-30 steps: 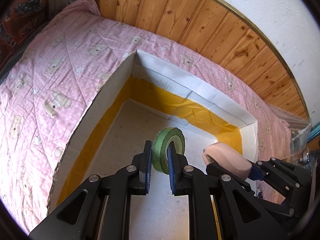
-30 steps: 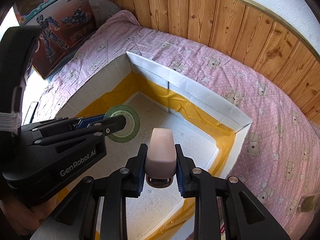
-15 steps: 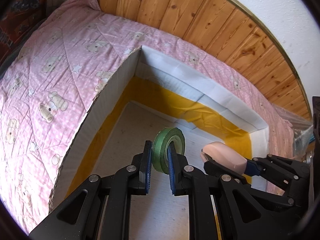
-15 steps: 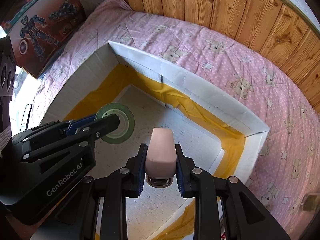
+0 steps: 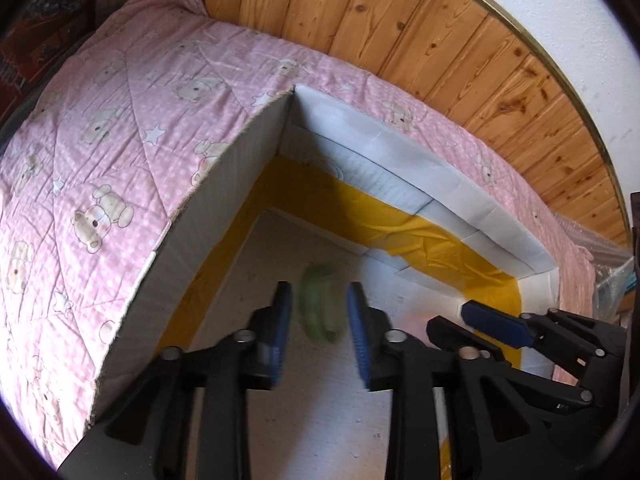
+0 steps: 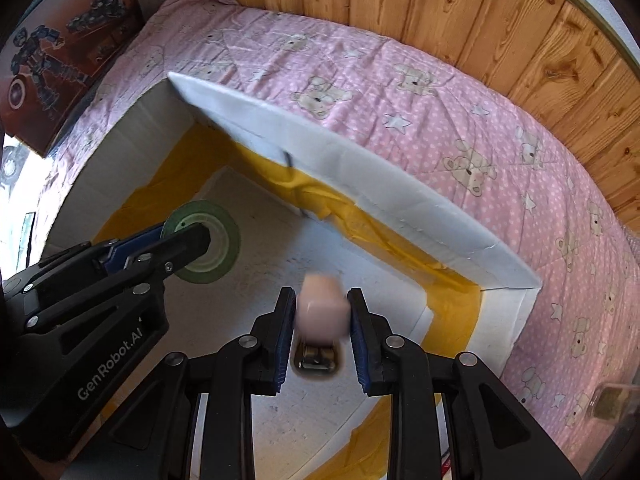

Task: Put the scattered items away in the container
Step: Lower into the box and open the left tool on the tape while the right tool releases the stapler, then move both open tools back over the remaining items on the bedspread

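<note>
Left wrist view: the left tool (image 5: 319,312) was shown over an open white box (image 5: 224,184) lined with yellow tape, with its fingers spread apart. A green tape roll (image 5: 320,306) was seen blurred between the fingers, touching neither, apparently dropping toward the box floor. At the right of that view the right tool (image 5: 460,322) was also seen parted.

In the right wrist view, the right tool (image 6: 322,312) was seen with its fingers apart around a blurred pale pink object (image 6: 322,306) with a metal end; whether the pads touched it could not be told. The green tape roll (image 6: 204,240) was seen at the tip of the left tool (image 6: 182,238), above the floor of the white box (image 6: 360,168).

The step in hand was judged to be the release of both items into the container. The next move would likely call for both tools to be lifted clear of the box walls and turned toward any items left outside; none could be seen in either view.

The box was set on a bed under a pink quilt (image 6: 440,92) printed with bears and stars. Wooden panelling (image 5: 420,24) was seen along the far side, with a white wall above it. A toy carton (image 6: 52,44) picturing robots was seen at the far left.
</note>
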A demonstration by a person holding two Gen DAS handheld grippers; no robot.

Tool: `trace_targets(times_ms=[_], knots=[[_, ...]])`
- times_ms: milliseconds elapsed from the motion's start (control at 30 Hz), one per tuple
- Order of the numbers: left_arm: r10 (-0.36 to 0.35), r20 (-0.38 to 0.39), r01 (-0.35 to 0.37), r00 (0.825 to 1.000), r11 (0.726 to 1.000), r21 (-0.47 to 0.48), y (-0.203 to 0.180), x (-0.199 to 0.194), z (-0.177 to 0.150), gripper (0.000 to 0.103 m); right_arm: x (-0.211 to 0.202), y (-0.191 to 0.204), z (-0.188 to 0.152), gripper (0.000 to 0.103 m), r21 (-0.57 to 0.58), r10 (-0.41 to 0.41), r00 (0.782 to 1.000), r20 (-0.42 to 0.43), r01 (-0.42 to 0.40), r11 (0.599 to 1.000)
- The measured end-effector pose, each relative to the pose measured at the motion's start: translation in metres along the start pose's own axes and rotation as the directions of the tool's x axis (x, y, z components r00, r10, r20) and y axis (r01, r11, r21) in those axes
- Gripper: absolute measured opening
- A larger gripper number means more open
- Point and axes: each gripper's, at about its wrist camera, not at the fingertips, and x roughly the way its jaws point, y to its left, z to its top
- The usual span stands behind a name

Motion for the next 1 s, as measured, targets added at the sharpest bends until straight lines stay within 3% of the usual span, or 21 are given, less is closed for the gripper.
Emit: trace_targets(times_ms=[233,500,667,1000], knots=[[-0.029,-0.021,0.029,0.999,1.000,-0.012,0.003,-0.006,-0.002,0.040,-0.019,0.003,-0.011,0.035,-0.001,0.016,0.999,0.039,-0.016,1.000],[-0.109,0.017,0.109,0.994,0.993,-0.047,0.004,-0.046,-0.001,0.041,-0.070,-0.002,-0.050,0.040,0.007,0.131,0.977,0.171,-0.134,0.991],[-0.162,0.072,0.167,0.984,0.984,-0.067,0.014,-0.085,-0.003,0.040,-0.105,-0.014,-0.083,0.040,0.026,0.191,0.938,0.287,-0.207,0.978],[-0.192,0.177,0.208,0.965,0.975,-0.075,0.030,-0.149,-0.038,0.040,-0.144,-0.025,-0.167,0.040,-0.010,0.323,0.834,0.447,-0.356,0.934]])
